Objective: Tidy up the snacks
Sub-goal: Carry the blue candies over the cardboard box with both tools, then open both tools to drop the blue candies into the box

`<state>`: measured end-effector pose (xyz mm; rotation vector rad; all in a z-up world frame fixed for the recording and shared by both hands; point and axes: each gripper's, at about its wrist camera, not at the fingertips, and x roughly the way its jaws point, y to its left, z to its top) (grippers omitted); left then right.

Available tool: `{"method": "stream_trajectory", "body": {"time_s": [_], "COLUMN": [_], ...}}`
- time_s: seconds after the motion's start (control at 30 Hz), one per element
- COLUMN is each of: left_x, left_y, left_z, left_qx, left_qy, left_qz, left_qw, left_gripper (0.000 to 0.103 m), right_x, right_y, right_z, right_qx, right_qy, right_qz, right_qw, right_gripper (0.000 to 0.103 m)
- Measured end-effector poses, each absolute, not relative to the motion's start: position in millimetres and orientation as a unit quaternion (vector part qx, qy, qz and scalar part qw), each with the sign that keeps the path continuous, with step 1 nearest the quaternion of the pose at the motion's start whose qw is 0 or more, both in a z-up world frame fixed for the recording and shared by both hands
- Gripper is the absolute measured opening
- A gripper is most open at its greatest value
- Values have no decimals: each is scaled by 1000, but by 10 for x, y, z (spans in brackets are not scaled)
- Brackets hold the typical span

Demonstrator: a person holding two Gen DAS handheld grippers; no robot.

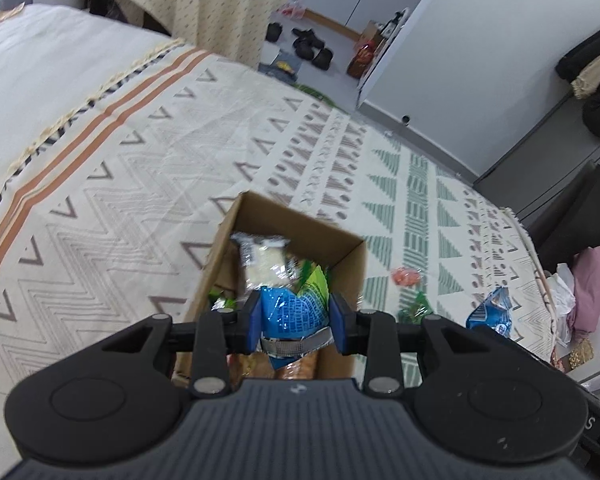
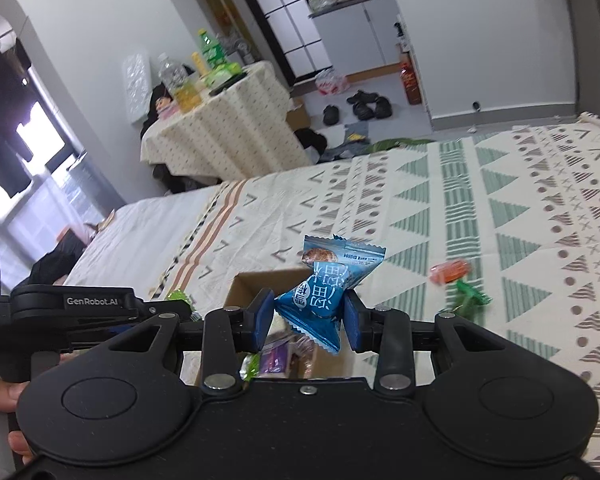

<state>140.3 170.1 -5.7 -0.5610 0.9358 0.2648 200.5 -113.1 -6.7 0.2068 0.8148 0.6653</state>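
An open cardboard box [image 1: 352, 264] sits on the patterned bedspread and holds several snack packets. My left gripper [image 1: 296, 322] is shut on a blue snack packet [image 1: 290, 312] just above the box's near end. In the right wrist view my right gripper [image 2: 309, 318] is shut on a blue wrapped snack [image 2: 320, 284], held above the same box [image 2: 252, 284]. The left gripper's body [image 2: 80, 312] shows at the left there. An orange candy [image 2: 448, 271] and a green candy [image 2: 474, 296] lie on the bedspread to the right.
Loose on the bedspread right of the box are an orange candy [image 1: 406, 278], a green packet [image 1: 416, 306] and a blue packet [image 1: 494, 312]. A cloth-covered table [image 2: 220, 132] with bottles stands beyond the bed. Shoes [image 2: 364, 106] lie on the floor.
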Motion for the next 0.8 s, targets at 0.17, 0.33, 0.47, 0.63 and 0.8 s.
{"method": "stream_trajectory", "body": {"time_s": [0.17,0.33,0.47,0.63,0.8], "left_x": [1382,1361,1337,1294,1265], "left_y": [1779,1842,1898,1949,1954], "left_z": [-181,-280,-321,-321,-293], "left_qx": [-267,-272,-281,-283,-279], "left_qy": [464,480,487,486,481], "left_qz": [131,139,142,154,168], "left_qw": [835,823,815,813,814], "left_gripper": [34,37,42,55,73], "right_x": [1980,1957,1929,1917,1886], "right_y": [-901,-741,-637,-519,-453], "right_z": [-167,-261,-340,-439,-503], "right_qx": [91,90,88,86,88], "right_qy": [404,418,430,448,464], "right_qz": [333,343,350,362,370], "right_qw": [847,836,827,813,800], "right_gripper": [37,37,37,39,46]}}
